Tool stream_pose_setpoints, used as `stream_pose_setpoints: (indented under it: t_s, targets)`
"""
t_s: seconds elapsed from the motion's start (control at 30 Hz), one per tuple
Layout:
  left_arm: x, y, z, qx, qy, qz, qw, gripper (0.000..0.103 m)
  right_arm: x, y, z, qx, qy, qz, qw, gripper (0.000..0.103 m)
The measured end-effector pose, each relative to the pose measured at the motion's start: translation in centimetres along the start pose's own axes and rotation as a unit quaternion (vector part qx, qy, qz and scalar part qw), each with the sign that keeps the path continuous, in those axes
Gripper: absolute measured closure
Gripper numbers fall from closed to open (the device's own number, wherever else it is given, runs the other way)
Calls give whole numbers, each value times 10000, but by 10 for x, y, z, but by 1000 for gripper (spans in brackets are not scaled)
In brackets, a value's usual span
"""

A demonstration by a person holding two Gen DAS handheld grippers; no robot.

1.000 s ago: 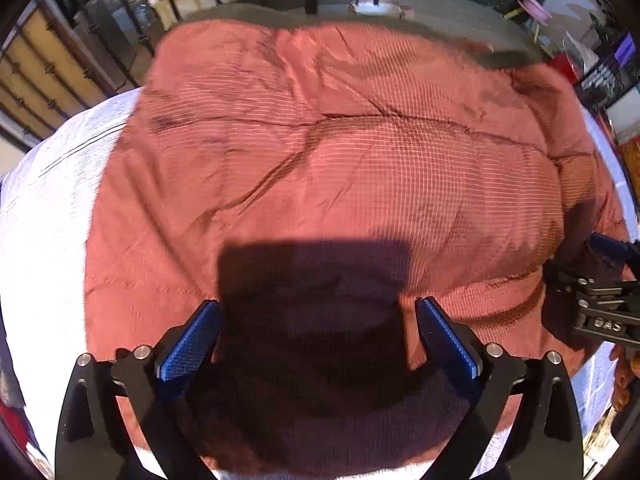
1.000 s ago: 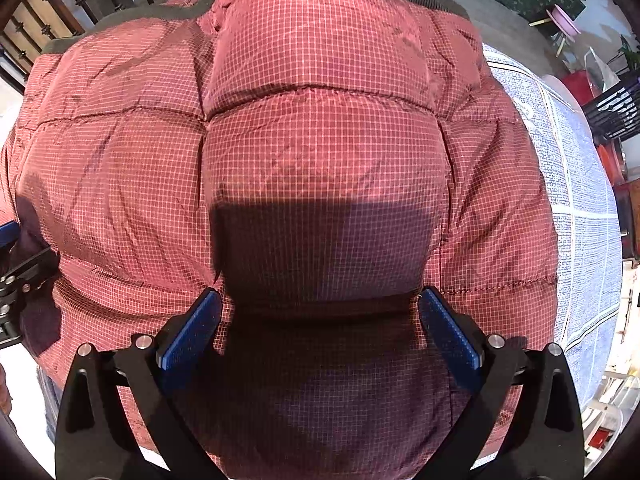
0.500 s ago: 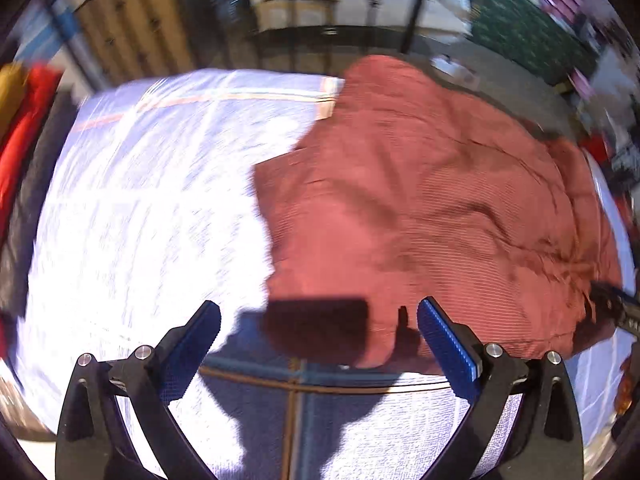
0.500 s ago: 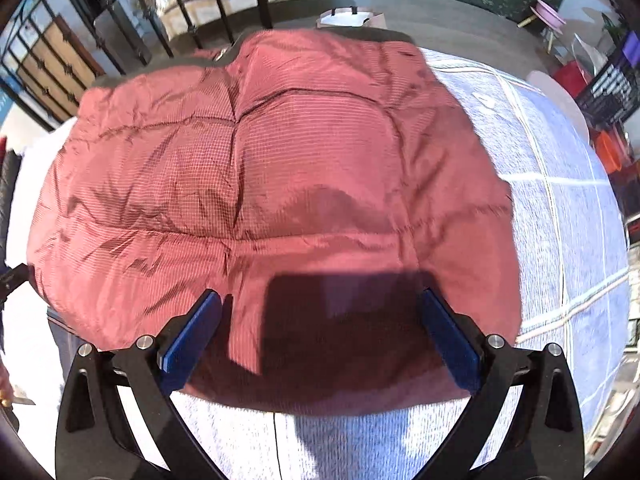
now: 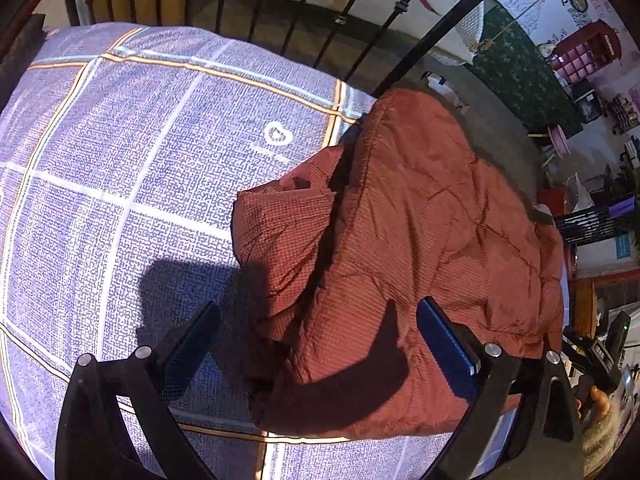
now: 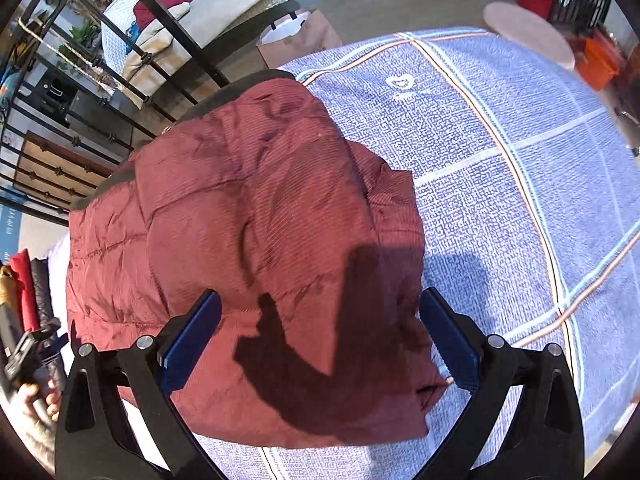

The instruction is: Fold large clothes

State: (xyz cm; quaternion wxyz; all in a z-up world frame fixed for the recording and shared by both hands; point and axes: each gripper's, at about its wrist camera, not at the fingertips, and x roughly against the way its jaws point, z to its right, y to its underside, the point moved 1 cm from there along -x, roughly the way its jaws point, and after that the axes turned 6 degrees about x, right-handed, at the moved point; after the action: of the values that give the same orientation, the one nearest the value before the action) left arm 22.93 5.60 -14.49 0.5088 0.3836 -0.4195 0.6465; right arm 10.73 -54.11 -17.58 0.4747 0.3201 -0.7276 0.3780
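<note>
A rust-red quilted puffer jacket (image 5: 420, 248) lies folded in a thick bundle on the blue checked bedspread (image 5: 120, 184). In the left wrist view it fills the right half, with a folded flap at its left side. My left gripper (image 5: 318, 344) is open and empty, raised above the jacket's near left edge. In the right wrist view the jacket (image 6: 248, 240) fills the left and middle. My right gripper (image 6: 320, 336) is open and empty above the jacket's near right corner. Each gripper shows at the other view's edge.
A black metal railing (image 5: 320, 20) runs behind the bed's far edge. A paper bag (image 6: 296, 36) stands on the floor beyond it. Folded clothes (image 6: 24, 292) lie stacked at the left. The bedspread (image 6: 520, 184) stretches right of the jacket.
Both grippers have pulled back and up from the jacket and swung outward. More bedspread shows on either side. Both stayed open and empty.
</note>
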Motion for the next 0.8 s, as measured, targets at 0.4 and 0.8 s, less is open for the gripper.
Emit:
stream_pose_setpoints:
  t_s: [0.4,0.8]
  targets:
    - [-57,-7,-16,408,508,-736,9952,5,-40,-22,54,-457,-891,-672,9927,5]
    - [-75,-11,-15,639,794,-902,9907,5,-83,-22,64,-909,-1455,-904,9810,4]
